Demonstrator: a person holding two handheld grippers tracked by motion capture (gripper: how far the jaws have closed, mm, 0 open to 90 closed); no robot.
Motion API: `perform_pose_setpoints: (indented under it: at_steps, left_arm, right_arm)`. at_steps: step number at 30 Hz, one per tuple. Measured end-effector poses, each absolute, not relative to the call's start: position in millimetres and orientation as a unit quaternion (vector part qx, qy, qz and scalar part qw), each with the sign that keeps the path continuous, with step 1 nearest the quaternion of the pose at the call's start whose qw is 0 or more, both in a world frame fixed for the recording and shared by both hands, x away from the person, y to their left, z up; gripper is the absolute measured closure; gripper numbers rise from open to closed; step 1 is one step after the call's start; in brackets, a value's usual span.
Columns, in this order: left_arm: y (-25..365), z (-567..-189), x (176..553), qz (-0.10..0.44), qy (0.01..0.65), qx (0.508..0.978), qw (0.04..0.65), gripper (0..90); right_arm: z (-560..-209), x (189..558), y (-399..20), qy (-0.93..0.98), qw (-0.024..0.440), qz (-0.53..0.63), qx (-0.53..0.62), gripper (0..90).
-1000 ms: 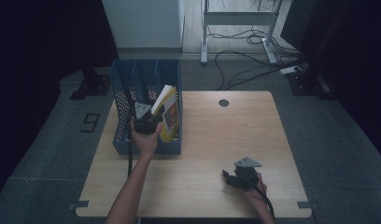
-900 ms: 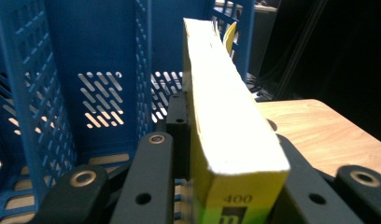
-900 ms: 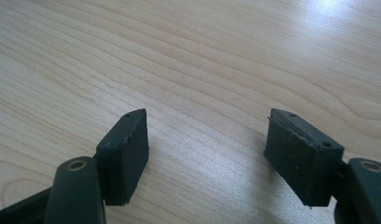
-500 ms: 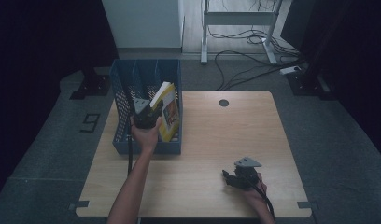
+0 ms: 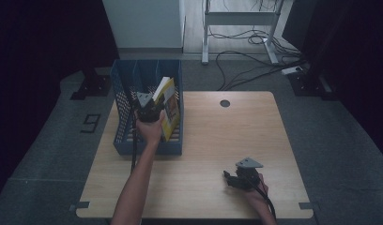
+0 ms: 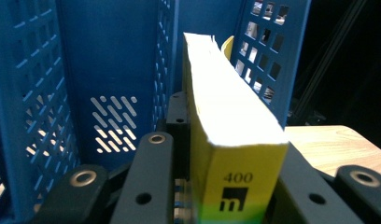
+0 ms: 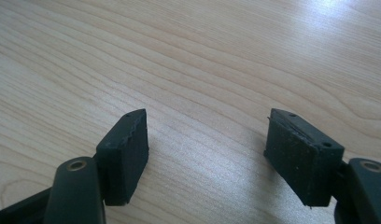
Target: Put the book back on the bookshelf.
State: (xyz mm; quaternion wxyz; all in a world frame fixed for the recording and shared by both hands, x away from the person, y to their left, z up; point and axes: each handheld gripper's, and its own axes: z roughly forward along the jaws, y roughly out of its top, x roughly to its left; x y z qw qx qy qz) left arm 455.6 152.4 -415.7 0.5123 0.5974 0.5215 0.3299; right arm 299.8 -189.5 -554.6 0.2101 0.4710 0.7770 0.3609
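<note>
A thick yellow book [image 5: 170, 104] with white page edges stands tilted in the right-hand slot of the blue file rack [image 5: 147, 148]. My left gripper [image 5: 149, 110] is shut on the book's spine end, above the rack's middle. In the left gripper view the two black jaws press both covers of the book [image 6: 231, 116], whose spine end is marked 400; the left gripper [image 6: 226, 189] points along the blue perforated walls [image 6: 34, 93]. My right gripper [image 5: 230, 181] rests low over the table near its front right. Its jaws stand open over bare wood, the right gripper [image 7: 207, 149] holding nothing.
The rack sits at the wooden table's [image 5: 218, 140] back left, and its other slots hold dark items. A round cable hole [image 5: 225, 103] lies at the back centre. Cables [image 5: 255, 70] and a desk frame stand on the floor beyond.
My left hand has moved a little away from the person, deeper over the rack, carrying the book with it. The right gripper has kept still.
</note>
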Motion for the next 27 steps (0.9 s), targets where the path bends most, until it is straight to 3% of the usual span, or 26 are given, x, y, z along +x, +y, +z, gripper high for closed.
perform_pose_setpoints:
  at_steps: [27]
  left_arm:
    - [140.0, -420.4, 470.0, 0.36, 0.518, 0.581, 0.514, 75.3]
  right_arm:
    - [-554.6, 299.4, -189.4, 0.776, 0.211, 0.361, 0.472, 29.2]
